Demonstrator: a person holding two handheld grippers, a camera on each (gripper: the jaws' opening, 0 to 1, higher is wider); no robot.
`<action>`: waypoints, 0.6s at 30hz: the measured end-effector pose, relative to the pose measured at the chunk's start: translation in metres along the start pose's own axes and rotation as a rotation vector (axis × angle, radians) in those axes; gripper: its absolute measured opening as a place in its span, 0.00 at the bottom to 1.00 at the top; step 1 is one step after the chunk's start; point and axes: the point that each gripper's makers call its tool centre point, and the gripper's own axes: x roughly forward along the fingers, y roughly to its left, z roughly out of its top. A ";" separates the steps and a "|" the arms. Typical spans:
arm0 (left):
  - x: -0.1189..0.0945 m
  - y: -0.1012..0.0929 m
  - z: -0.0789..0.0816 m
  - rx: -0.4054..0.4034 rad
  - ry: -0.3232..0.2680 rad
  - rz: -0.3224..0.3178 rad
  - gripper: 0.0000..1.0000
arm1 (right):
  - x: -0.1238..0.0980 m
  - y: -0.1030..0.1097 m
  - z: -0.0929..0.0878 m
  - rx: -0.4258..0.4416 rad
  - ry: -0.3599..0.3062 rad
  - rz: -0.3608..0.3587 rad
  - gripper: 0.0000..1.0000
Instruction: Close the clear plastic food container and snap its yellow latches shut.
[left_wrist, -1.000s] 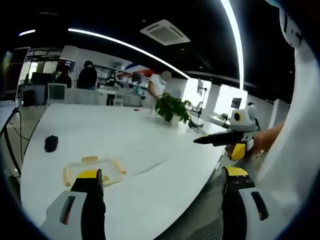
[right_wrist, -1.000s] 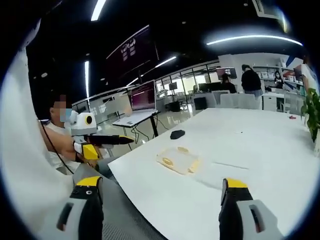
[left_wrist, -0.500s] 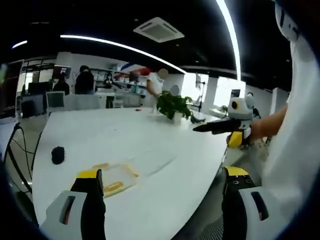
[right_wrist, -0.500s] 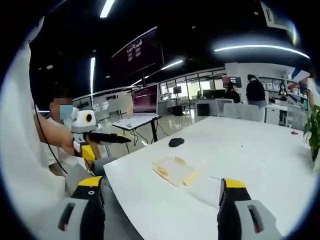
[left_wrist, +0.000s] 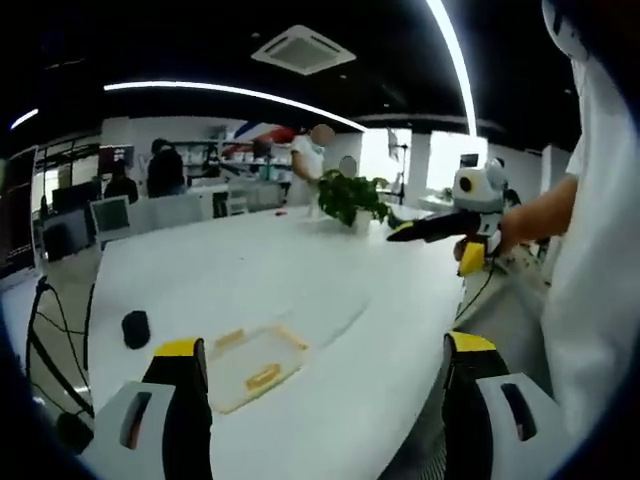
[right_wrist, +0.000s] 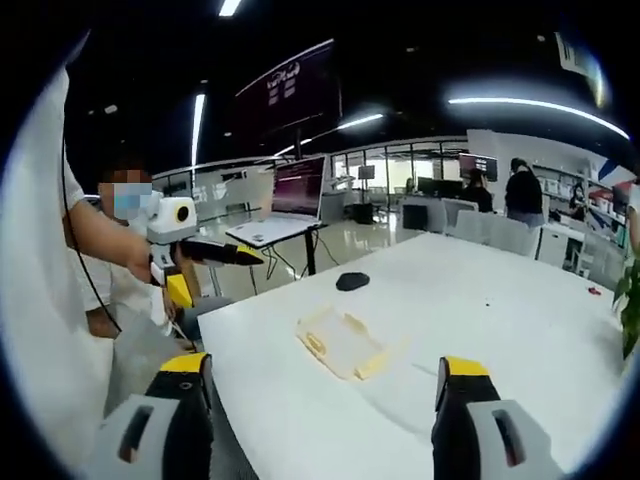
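We held both grippers above the white table (left_wrist: 300, 290), clear of it. The left gripper (left_wrist: 325, 385) stood with its jaws wide apart and nothing between them; the right gripper (right_wrist: 320, 400) was the same. The clear plastic food container (left_wrist: 255, 362) lay flat on the table at lower centre-left of the left gripper view, yellow latches (left_wrist: 262, 378) along its edges. A dark object (left_wrist: 135, 328) sat well to its left. A potted plant (left_wrist: 348, 197) stood at the far table edge.
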 end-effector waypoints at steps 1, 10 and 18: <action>0.001 0.003 -0.001 0.013 0.010 -0.002 0.97 | 0.002 -0.001 0.000 -0.004 0.004 0.004 0.93; 0.007 0.025 -0.002 0.060 0.052 -0.013 0.96 | 0.016 -0.006 -0.002 -0.049 0.046 0.028 0.91; 0.009 0.044 -0.001 0.094 0.080 -0.021 0.95 | 0.030 -0.016 0.005 -0.077 0.069 0.038 0.90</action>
